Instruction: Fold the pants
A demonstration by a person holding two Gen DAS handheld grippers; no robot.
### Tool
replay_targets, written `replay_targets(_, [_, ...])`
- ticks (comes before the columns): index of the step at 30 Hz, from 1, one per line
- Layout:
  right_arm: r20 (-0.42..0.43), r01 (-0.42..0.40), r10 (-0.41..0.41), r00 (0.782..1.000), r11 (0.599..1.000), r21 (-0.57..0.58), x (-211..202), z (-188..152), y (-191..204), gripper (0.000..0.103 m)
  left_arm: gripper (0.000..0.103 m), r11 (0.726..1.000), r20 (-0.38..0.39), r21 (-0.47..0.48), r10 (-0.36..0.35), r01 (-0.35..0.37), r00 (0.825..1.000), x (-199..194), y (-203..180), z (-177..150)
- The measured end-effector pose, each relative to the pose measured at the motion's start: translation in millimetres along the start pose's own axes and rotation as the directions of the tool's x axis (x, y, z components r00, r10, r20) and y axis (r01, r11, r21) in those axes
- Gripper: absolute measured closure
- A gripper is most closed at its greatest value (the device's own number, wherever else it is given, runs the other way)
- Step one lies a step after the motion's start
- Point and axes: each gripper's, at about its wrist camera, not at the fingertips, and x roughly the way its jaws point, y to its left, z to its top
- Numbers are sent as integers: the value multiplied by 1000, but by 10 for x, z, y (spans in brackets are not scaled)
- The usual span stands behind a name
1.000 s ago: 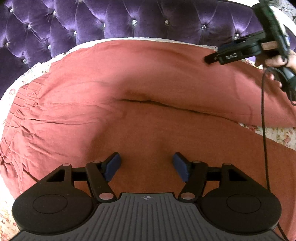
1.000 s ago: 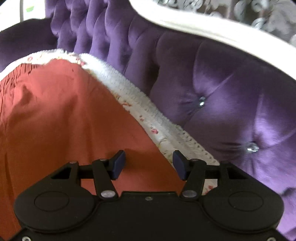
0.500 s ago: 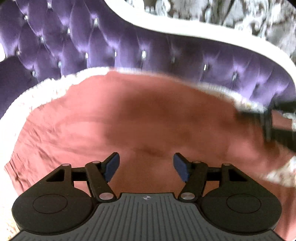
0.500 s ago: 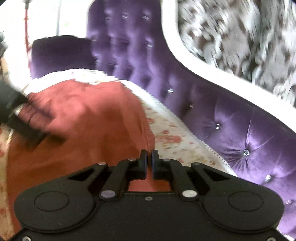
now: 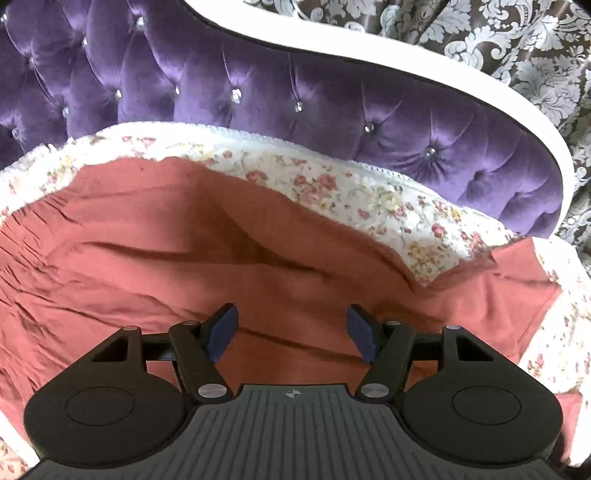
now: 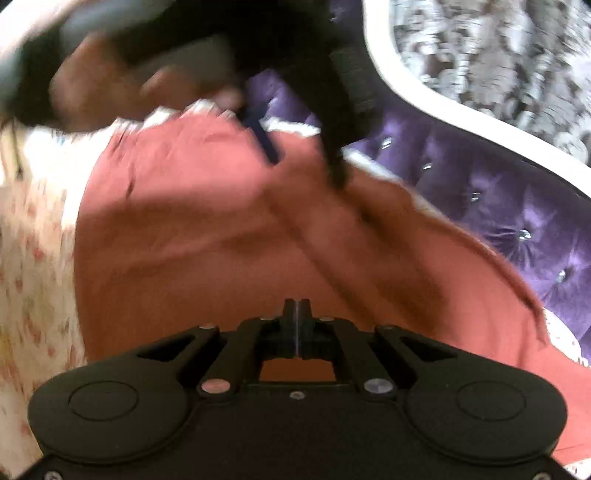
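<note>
Pants (image 5: 155,266), rust-red soft cotton with a gathered waistband: spread across the floral-print white bedspread (image 5: 332,184), directly under and ahead of the left gripper (image 5: 291,334). Gathered waist edge lies to that gripper's left; a cuffed leg end reaches out to its right, and a long crease runs across the cloth just ahead of the fingertips.

Left gripper, black with blue pads (image 5: 221,332): jaws stand well apart, nothing between them, pads above the fabric rather than pressed on it. Seen from the right wrist view it hangs ahead and above, blurred, with the person's hand (image 6: 122,85) around its handle.

Right gripper (image 6: 296,310), black: jaws drawn fully together. Red fabric fills the space beneath and ahead of its tips, and a taut ridge of cloth runs from near the tips up toward the right. Whether cloth is pinched in the closed tips cannot be told; the view is blurred.

Bedspread: shows as a bare strip beyond the pants in the left view, and to the left of the pants in the right view.

Headboard (image 5: 332,96), purple tufted velvet with crystal buttons and a white curved frame: beyond the bedspread, ahead of both grippers.

Wallpaper (image 5: 498,33), grey-brown damask: behind the headboard.

Containers: none seen.
</note>
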Motion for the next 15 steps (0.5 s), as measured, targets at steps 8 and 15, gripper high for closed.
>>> replay_targets(8, [184,71,-78,980,997,44,2,530,-863,17,39,999,23,-21,34,-33,999,-70,169,-3])
replay_targets(15, [-64,-31,30,997,999,-23,459,549,-806,91,39,999,16,-53,-8,8,1000,-55,225,48])
